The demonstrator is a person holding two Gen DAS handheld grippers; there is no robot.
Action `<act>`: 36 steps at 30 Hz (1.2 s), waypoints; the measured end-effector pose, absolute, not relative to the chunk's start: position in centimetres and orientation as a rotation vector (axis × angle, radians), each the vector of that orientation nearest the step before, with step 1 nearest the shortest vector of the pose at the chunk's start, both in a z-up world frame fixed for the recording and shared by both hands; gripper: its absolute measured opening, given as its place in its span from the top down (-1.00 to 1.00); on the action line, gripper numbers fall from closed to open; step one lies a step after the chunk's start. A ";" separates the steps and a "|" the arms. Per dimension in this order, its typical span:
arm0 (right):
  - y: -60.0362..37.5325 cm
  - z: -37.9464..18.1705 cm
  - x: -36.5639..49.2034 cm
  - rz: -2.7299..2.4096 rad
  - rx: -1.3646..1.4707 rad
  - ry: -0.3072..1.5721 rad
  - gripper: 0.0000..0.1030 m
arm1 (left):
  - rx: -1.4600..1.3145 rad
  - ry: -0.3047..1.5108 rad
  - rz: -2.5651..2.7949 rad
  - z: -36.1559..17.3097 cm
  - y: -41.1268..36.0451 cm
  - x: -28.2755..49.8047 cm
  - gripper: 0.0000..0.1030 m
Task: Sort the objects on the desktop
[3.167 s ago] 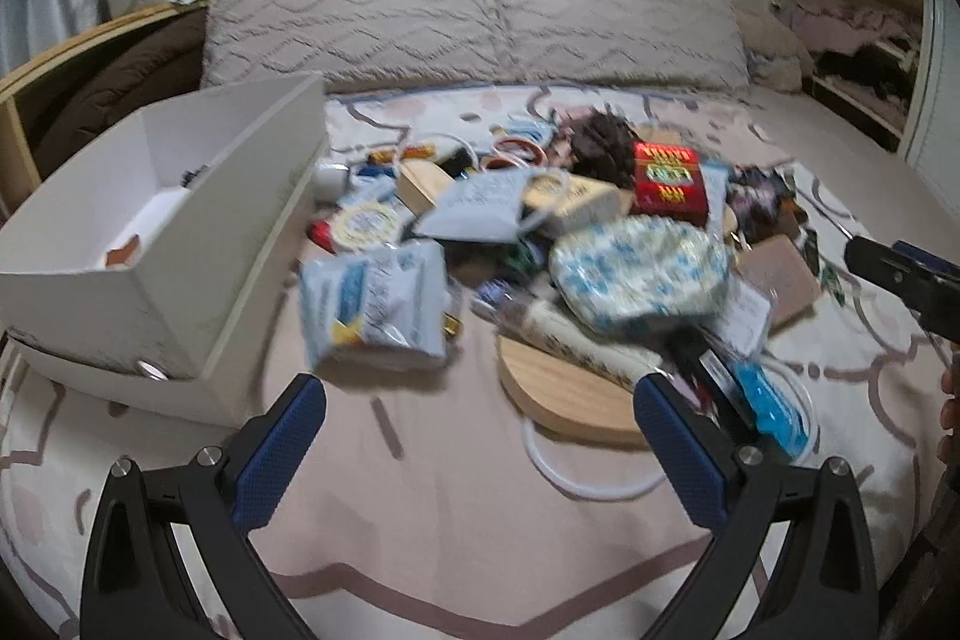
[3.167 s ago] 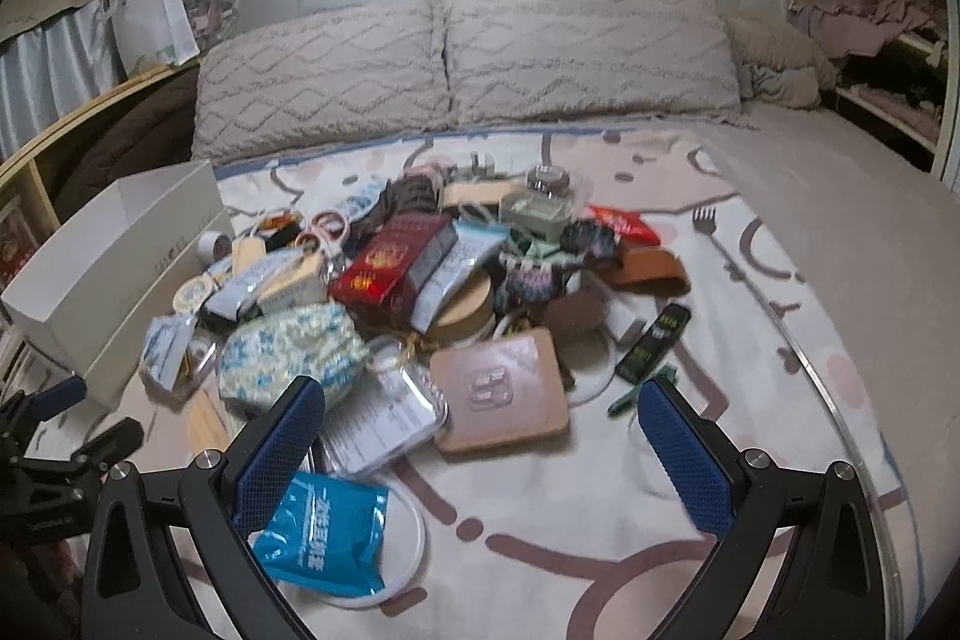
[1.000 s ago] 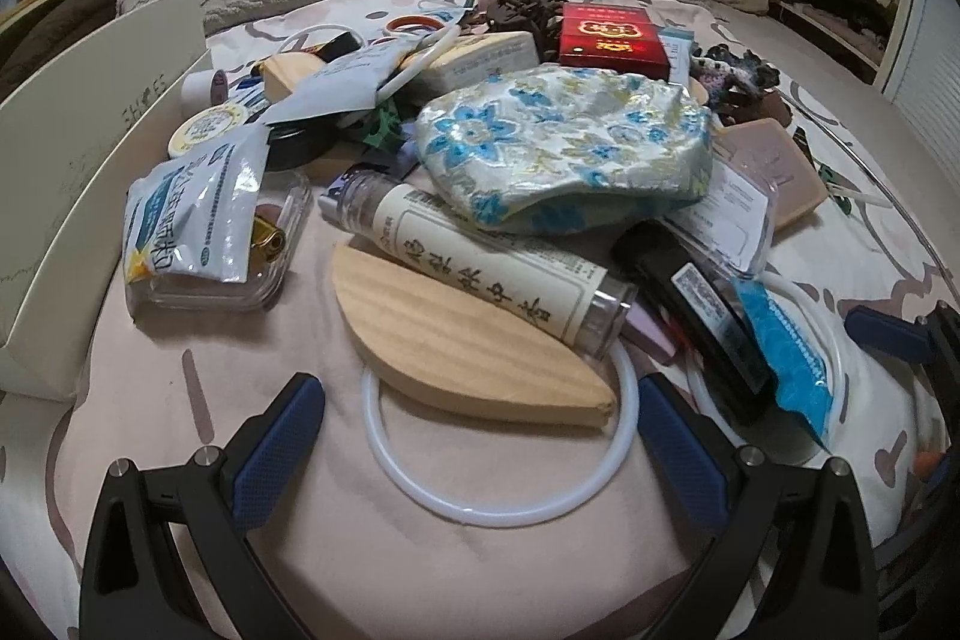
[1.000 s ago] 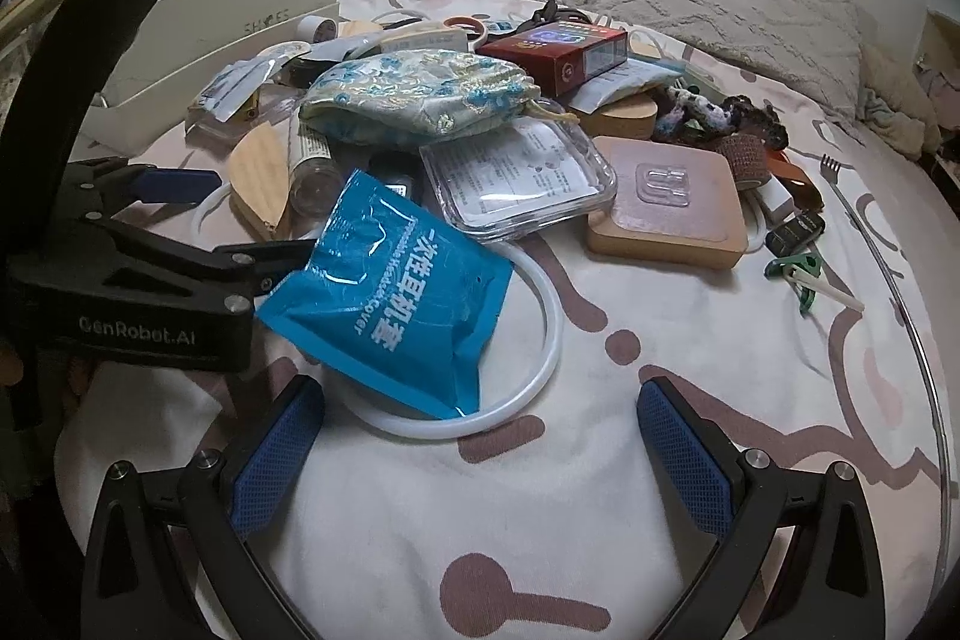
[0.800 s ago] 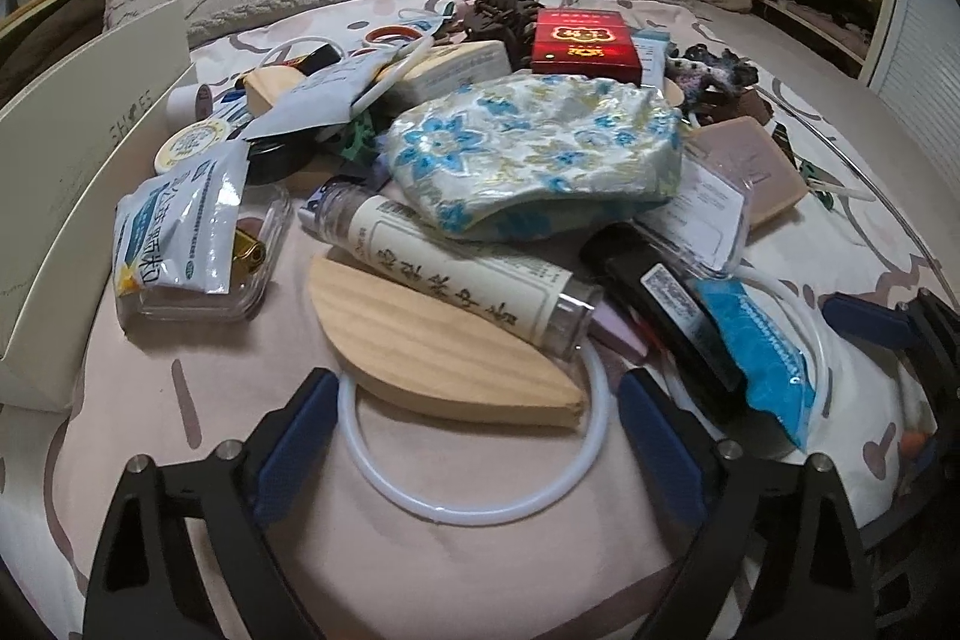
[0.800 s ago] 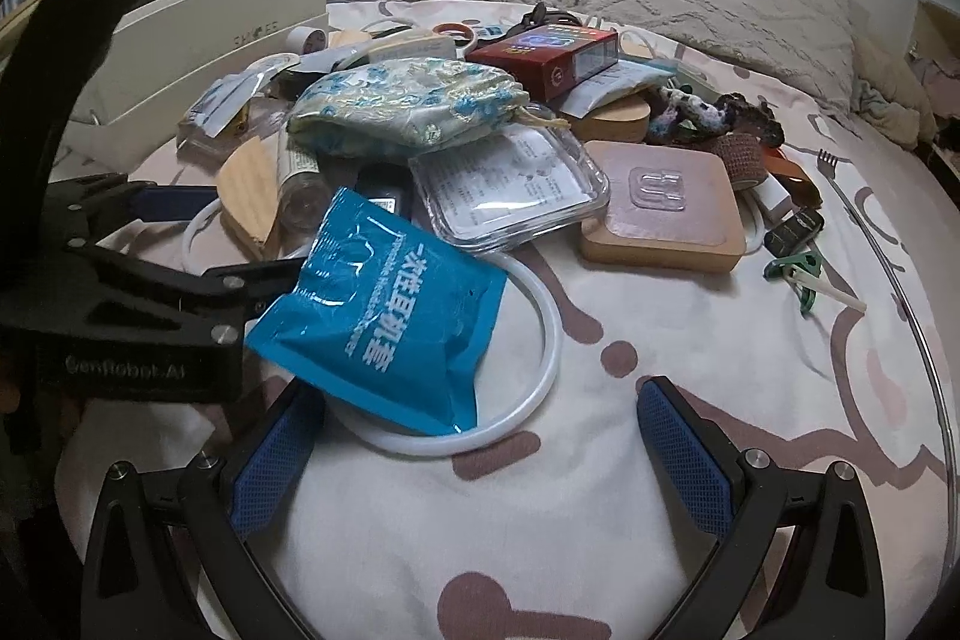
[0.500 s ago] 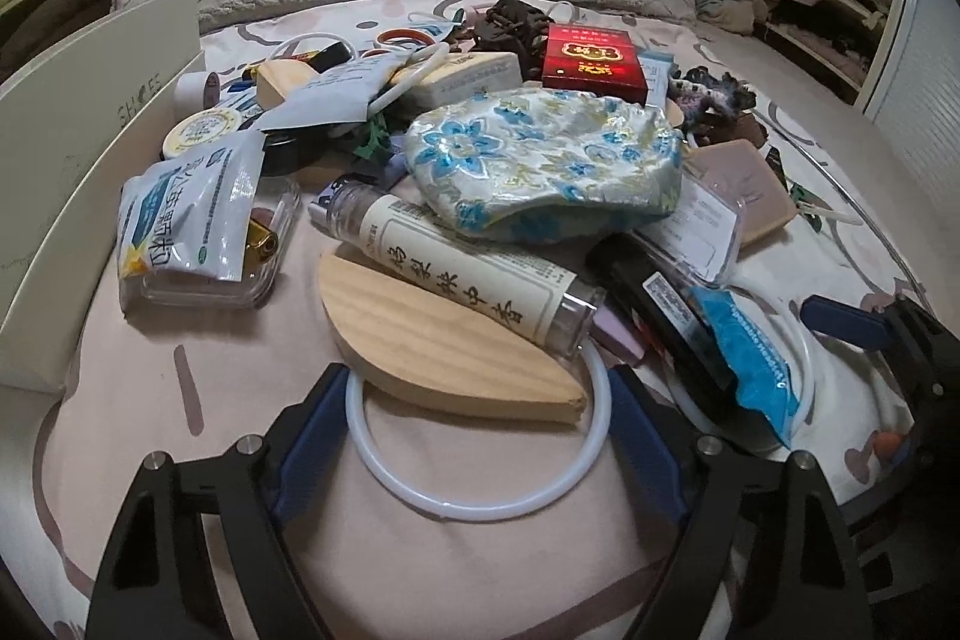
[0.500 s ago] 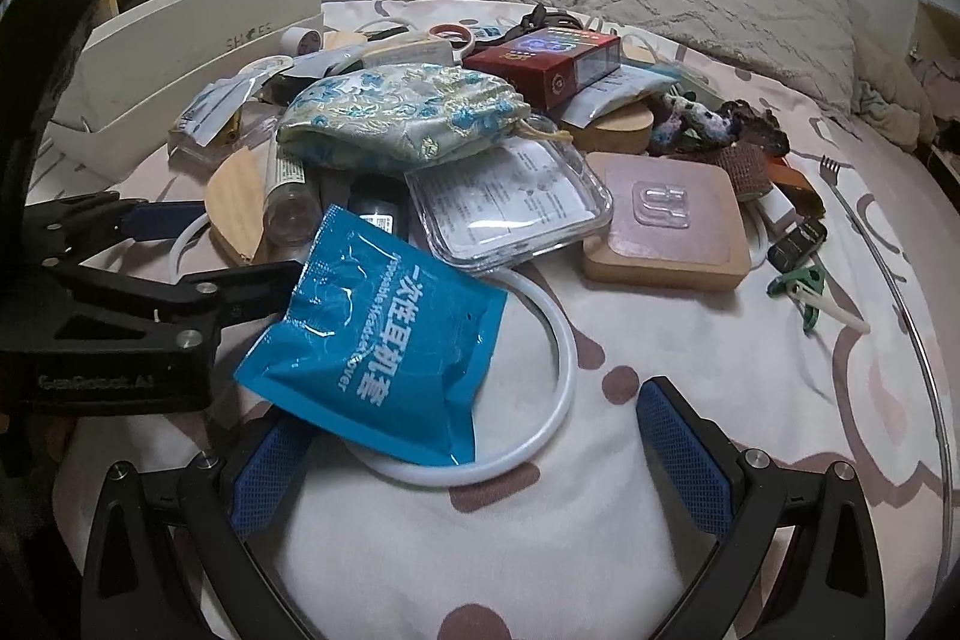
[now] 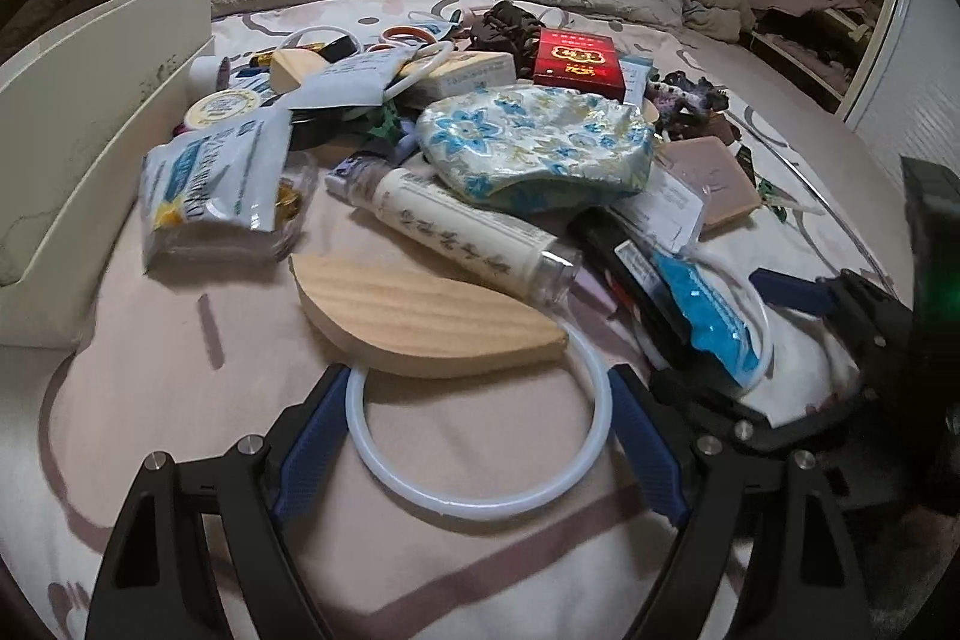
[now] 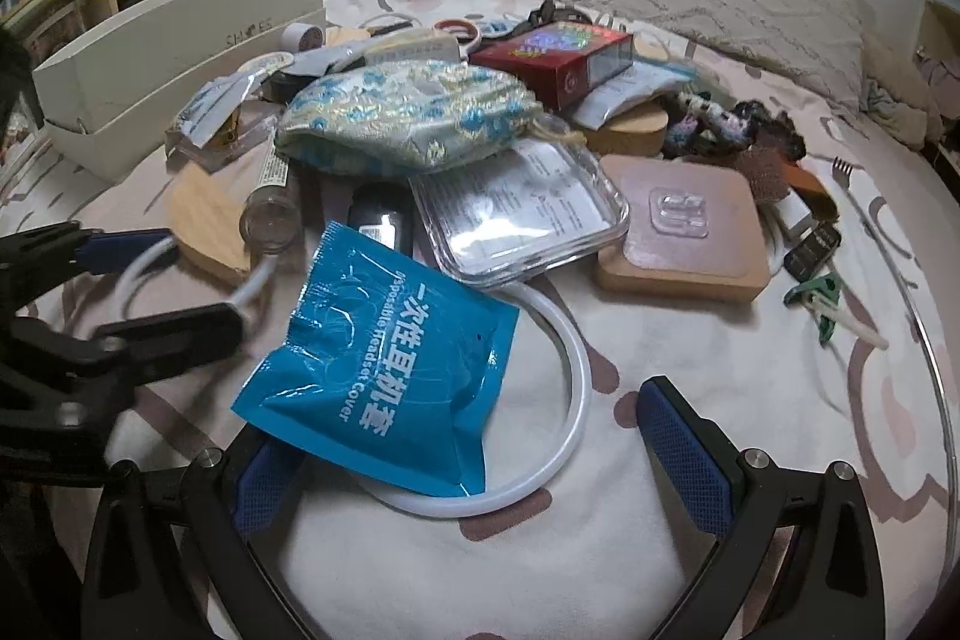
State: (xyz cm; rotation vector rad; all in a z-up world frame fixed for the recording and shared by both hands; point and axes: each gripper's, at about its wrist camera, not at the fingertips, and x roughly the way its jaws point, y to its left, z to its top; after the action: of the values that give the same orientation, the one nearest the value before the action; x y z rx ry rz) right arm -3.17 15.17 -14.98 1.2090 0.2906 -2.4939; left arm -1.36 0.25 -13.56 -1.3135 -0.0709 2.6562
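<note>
The left gripper (image 9: 480, 436) has its fingers (image 9: 312, 436) closed against the outer rim of the white ring (image 9: 480, 490), which lies on the bed (image 9: 180, 400) partly tucked under the leaf-shaped wooden board (image 9: 420, 322). The right gripper (image 10: 474, 466) waits wide open and empty around a blue headset-cover packet (image 10: 378, 358), likely next for the white box (image 10: 180, 40).

left wrist: low, close, angled down over bed clutter | right wrist: same, from right | shared: blue packet (image 9: 711, 319) (image 10: 384, 370)
</note>
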 end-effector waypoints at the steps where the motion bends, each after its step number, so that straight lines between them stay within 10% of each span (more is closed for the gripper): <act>1: 15.2 -15.1 -3.3 -2.490 1.216 0.288 -1.00 | -1.314 -0.052 2.662 -13.5 0.2 -1.0 -0.64; 21: 15.1 -15.2 -2.3 -2.524 1.187 0.306 -0.99 | -1.301 0.050 2.699 -14.3 0.5 -0.1 -0.86; 25: 14.0 -14.8 -1.2 -2.542 1.100 0.378 -0.62 | -1.310 0.038 2.710 -14.3 0.5 -0.2 -0.92; 36: 15.4 -13.7 -0.7 -2.580 1.017 0.261 -0.61 | -1.321 -0.056 2.715 -14.1 -0.6 -0.3 -0.95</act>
State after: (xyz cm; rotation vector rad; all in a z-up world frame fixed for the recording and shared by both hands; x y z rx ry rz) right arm -0.70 15.38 -13.65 1.0173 0.2610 -2.5804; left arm -0.25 -0.57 -14.06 -1.3214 -0.0561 2.7148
